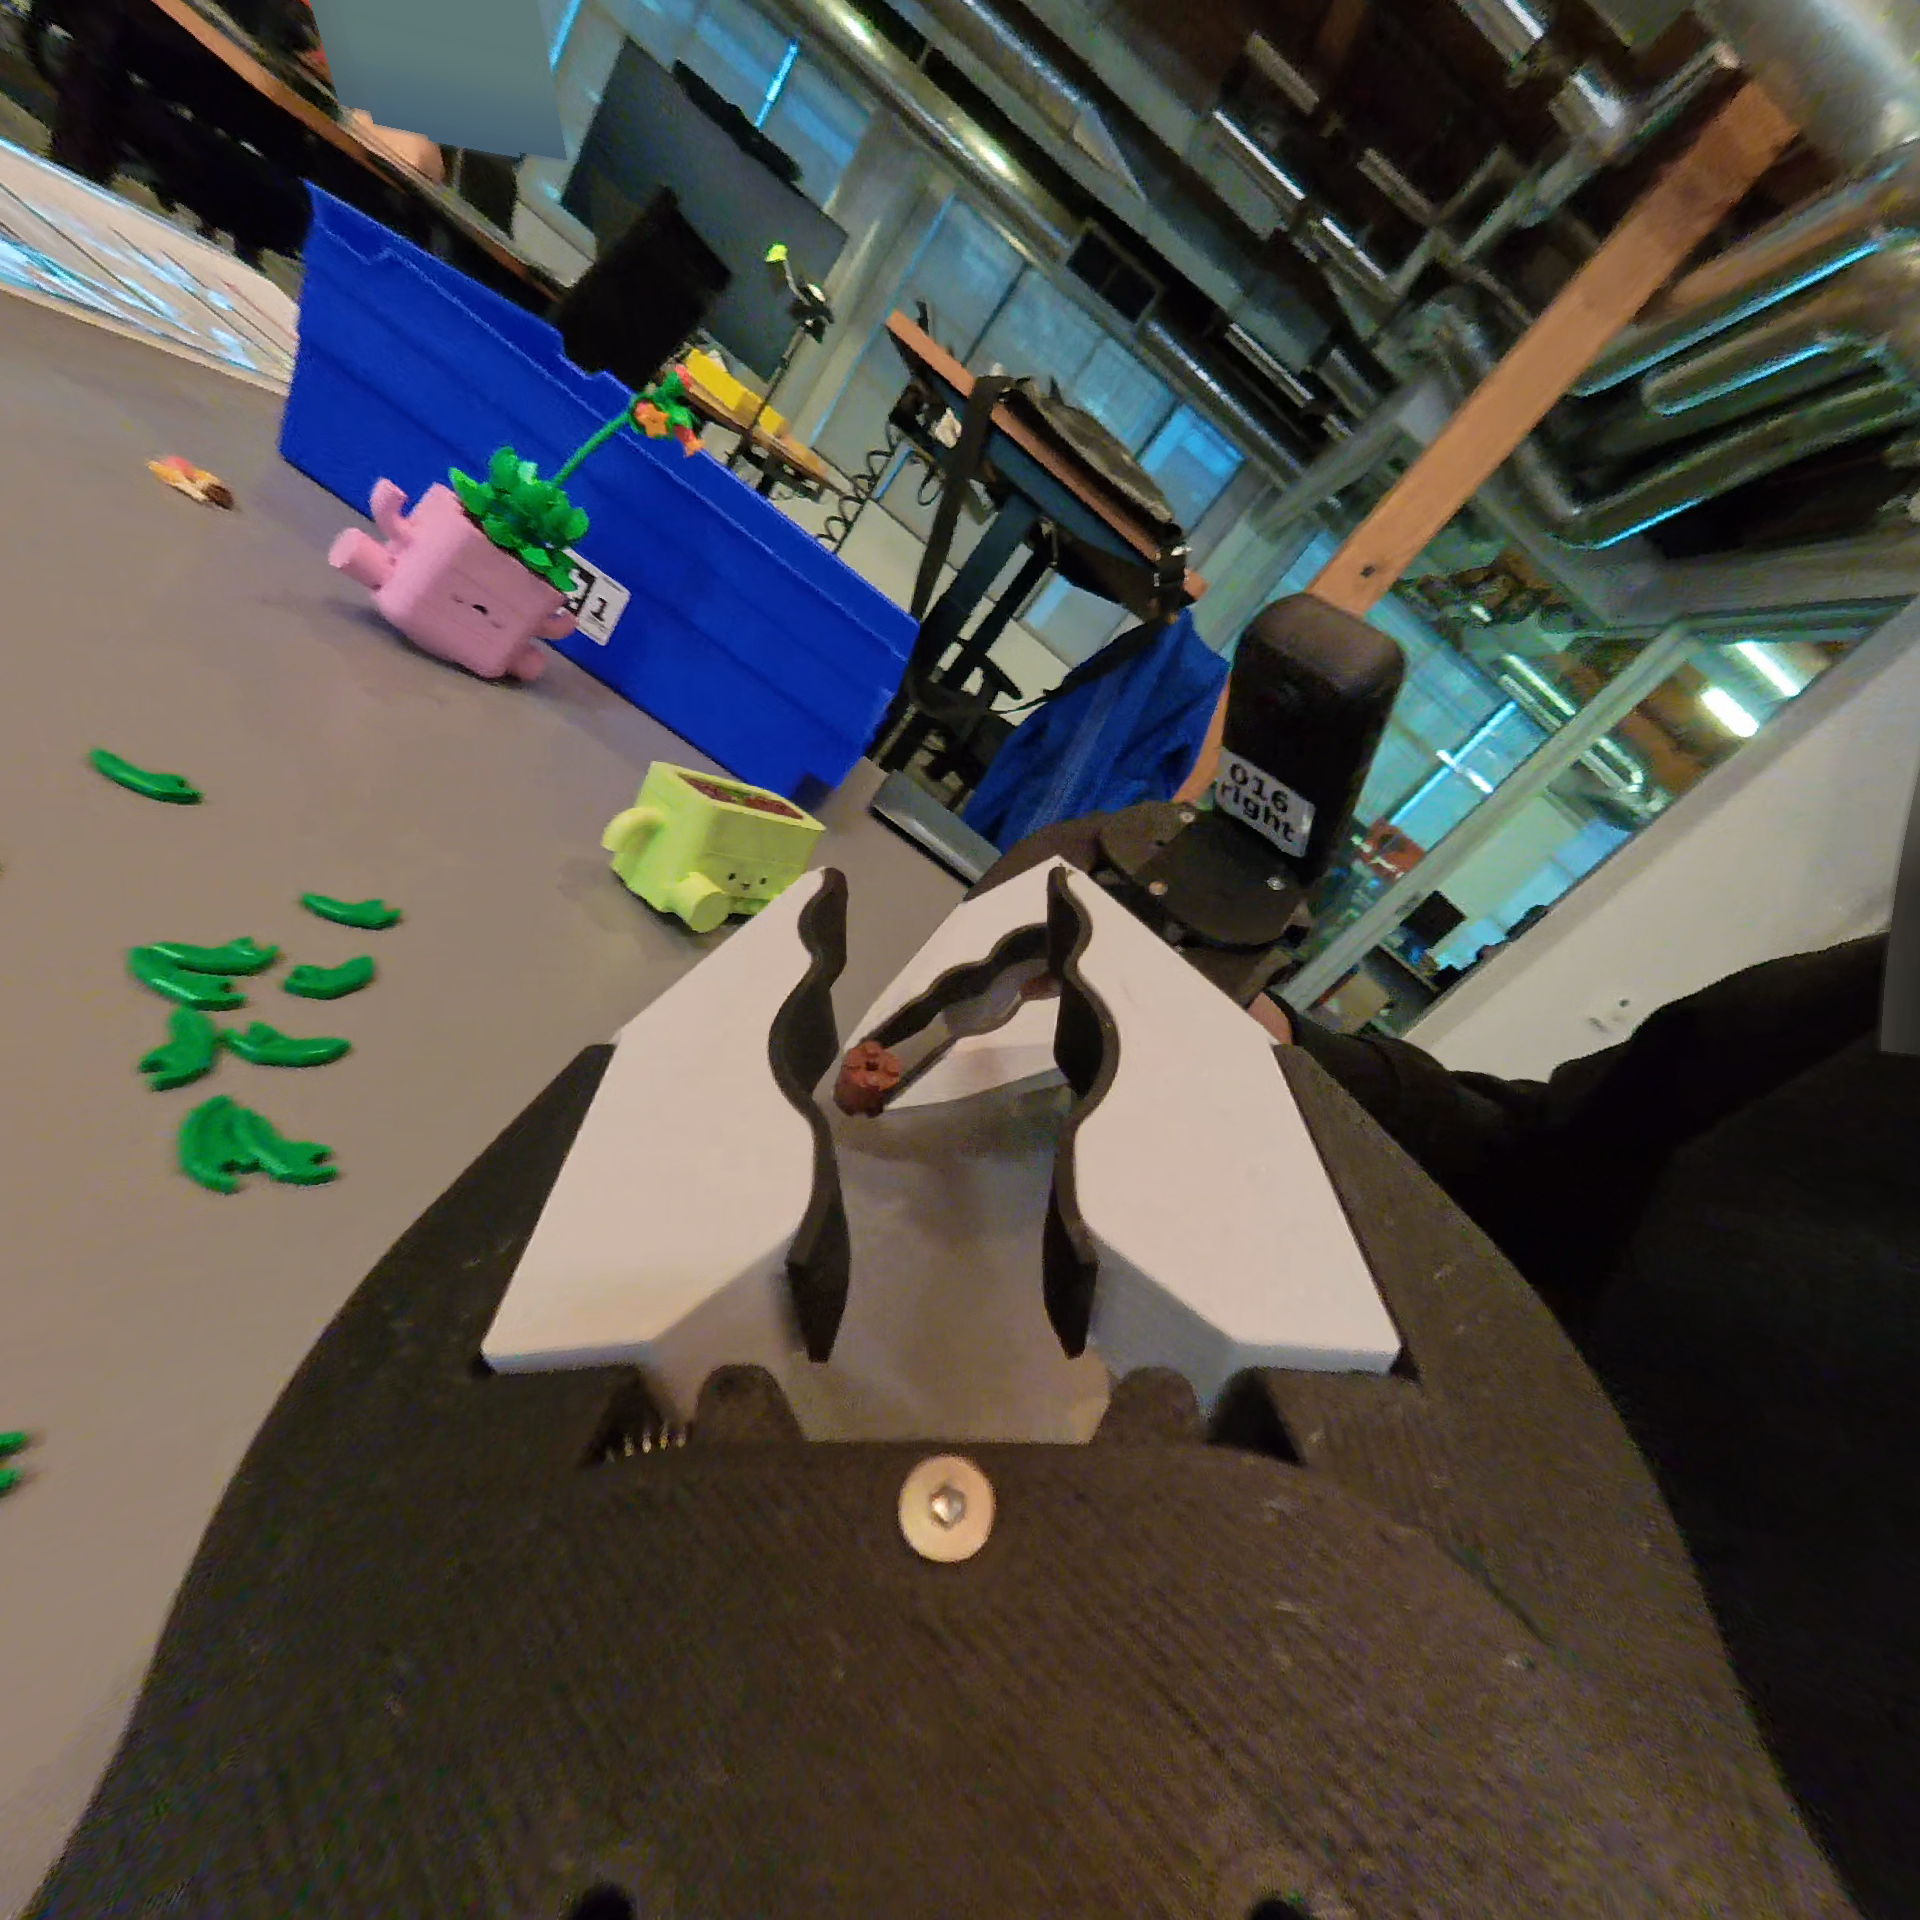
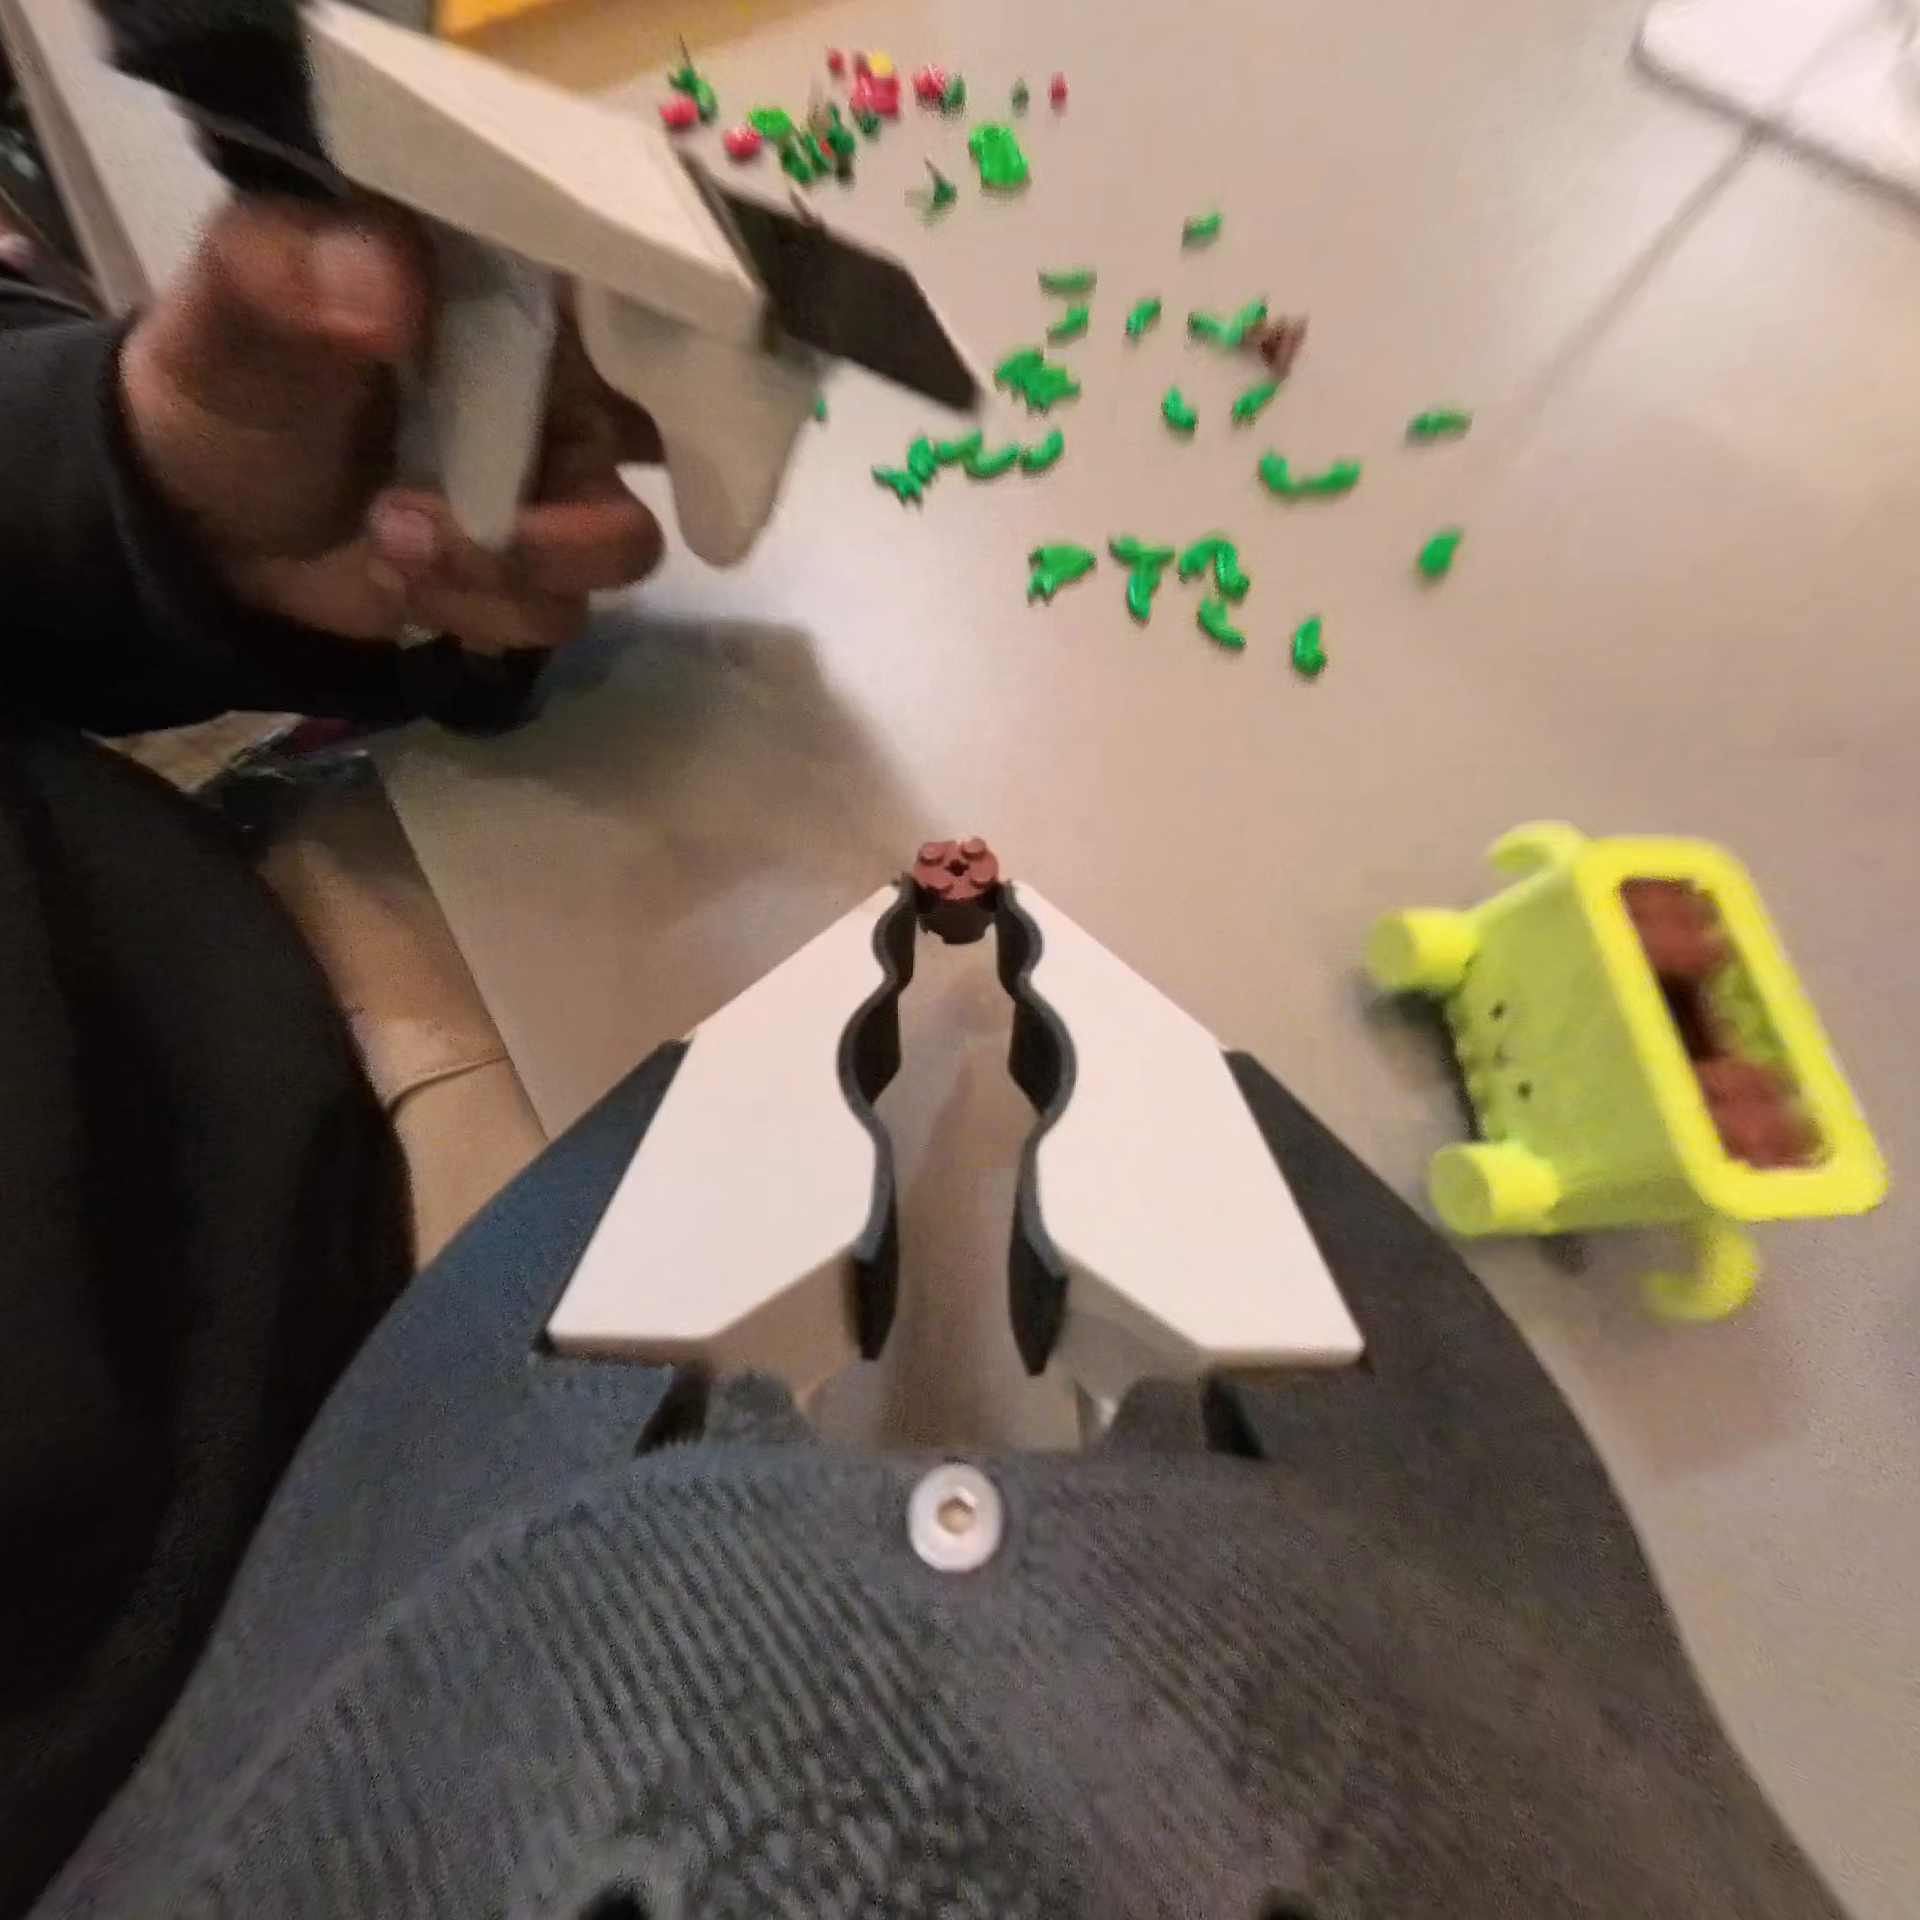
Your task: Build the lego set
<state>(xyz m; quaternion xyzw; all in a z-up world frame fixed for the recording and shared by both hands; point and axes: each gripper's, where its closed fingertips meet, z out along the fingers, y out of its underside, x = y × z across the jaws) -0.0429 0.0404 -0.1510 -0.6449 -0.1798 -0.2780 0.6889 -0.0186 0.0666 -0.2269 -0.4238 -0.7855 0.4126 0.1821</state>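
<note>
While the right gripper (image 2: 954, 902) pinches a brown stud (image 2: 956, 902) at its fingertips above the table (image 2: 1143, 748), we note the left gripper (image 1: 940, 904) empty, fingers spread. We record green leaves (image 2: 1143, 457) scattered beyond and a lime pot (image 2: 1621, 1049) toppled at right.

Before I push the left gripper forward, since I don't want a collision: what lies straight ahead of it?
Probably the right gripper, whose fingertips pinch a small brown round brick right between the left gripper's open fingers. Depth is unclear, but it looks very close.
</note>
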